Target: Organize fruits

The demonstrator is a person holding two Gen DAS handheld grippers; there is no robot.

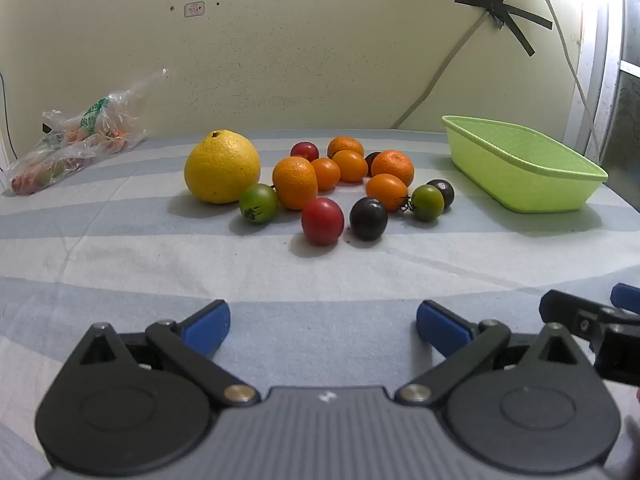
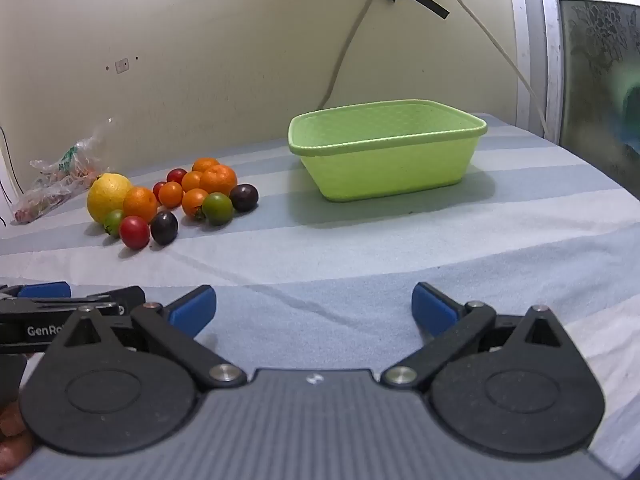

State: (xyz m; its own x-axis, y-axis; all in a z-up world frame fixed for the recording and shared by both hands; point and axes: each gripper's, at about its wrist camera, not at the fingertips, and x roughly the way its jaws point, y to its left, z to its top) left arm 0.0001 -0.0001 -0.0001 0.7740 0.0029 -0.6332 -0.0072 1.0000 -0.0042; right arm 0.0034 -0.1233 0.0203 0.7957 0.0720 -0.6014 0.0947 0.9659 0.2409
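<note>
Fruit cluster sits at the middle-far part of the worktop [image 1: 320,272], which is covered in a blue-and-white striped cloth. All pieces are loose and none is in the green basket [image 1: 520,184], which stands to the right of the cluster, apart from it, and shows no contents.

Left tool [image 1: 323,326]: spread wide, nothing between the blue pads, low over the near worktop. Right tool [image 2: 313,307]: likewise spread and holding nothing, just beside the left one, facing the basket.

Handling estimates, by piece:
- Large yellow citrus [image 1: 222,166], far left of the cluster. Probably the heaviest, with firm pebbled rind. It looks nearly as wide as the tool's spread, so take it across the middle with the pads square to it.
- Mandarins, e.g. the front orange one [image 1: 295,182]. Light, with loose soft rind. Moderate pinch at the equator.
- Tomatoes: red tomato [image 1: 322,221], dark tomato [image 1: 368,218], green tomato [image 1: 259,202], and a second green tomato with stem [image 1: 427,202]. Smooth, slippery skin, easily bruised or split. Gentle squeeze only; expect them to roll if nudged.

The red and dark tomatoes are nearest and unobstructed, so they are likely the easiest first picks. Pieces in the middle touch one another, and pulling one may set its neighbours rolling.

A plastic bag [image 1: 76,144] lies far left against the wall, not part of the cluster.
</note>
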